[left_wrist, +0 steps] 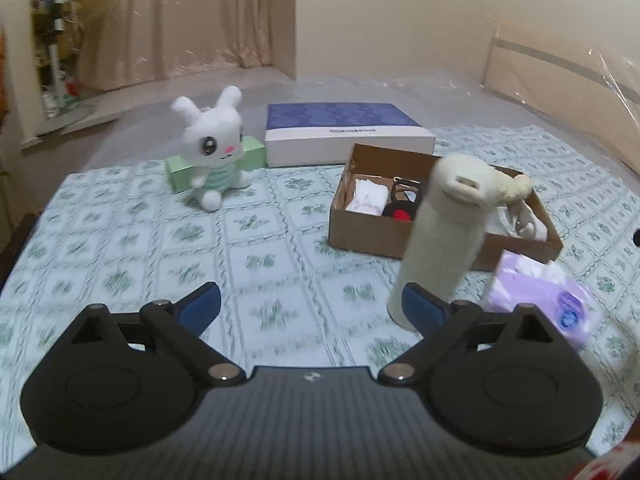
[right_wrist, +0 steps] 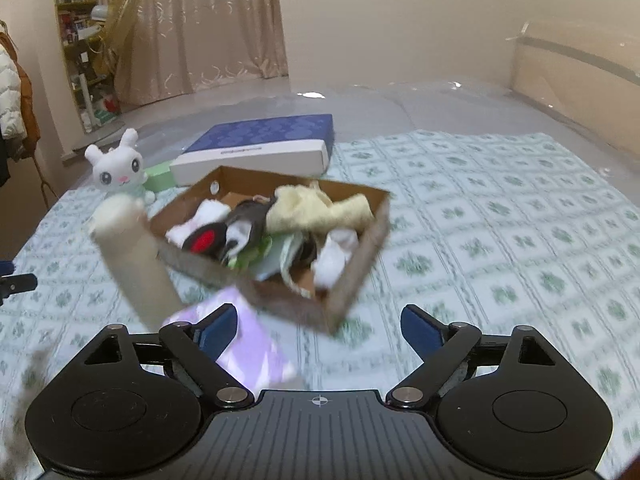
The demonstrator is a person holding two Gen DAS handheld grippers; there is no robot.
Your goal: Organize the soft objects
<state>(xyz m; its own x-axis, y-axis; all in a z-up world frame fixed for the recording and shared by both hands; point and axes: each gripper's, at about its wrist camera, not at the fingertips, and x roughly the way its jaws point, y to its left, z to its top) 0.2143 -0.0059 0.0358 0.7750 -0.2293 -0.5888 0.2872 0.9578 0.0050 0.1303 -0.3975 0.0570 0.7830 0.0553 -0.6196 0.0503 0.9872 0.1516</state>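
An open cardboard box (left_wrist: pixel 368 236) sits on the patterned bedspread. It holds a yellow cloth (right_wrist: pixel 316 208), white socks (right_wrist: pixel 336 256) and a black and red item (right_wrist: pixel 204 240). A white bunny plush (left_wrist: pixel 216 148) sits at the back left, apart from the box. My left gripper (left_wrist: pixel 312 306) is open with nothing between its fingers. A cream bottle (left_wrist: pixel 440 232) stands just beyond its right finger. My right gripper (right_wrist: pixel 320 324) is open too, in front of the box (right_wrist: pixel 360 272), and nothing is held. The bunny plush (right_wrist: pixel 118 170) and the bottle (right_wrist: pixel 132 256) are to its left.
A blue and white flat box (left_wrist: pixel 344 132) lies behind the cardboard box. A green box (left_wrist: pixel 176 168) is behind the bunny. A purple tissue pack (left_wrist: pixel 540 296) lies by the box's near corner, beside my right gripper's left finger (right_wrist: pixel 220 326). Clear plastic sheeting covers the bed beyond the bedspread.
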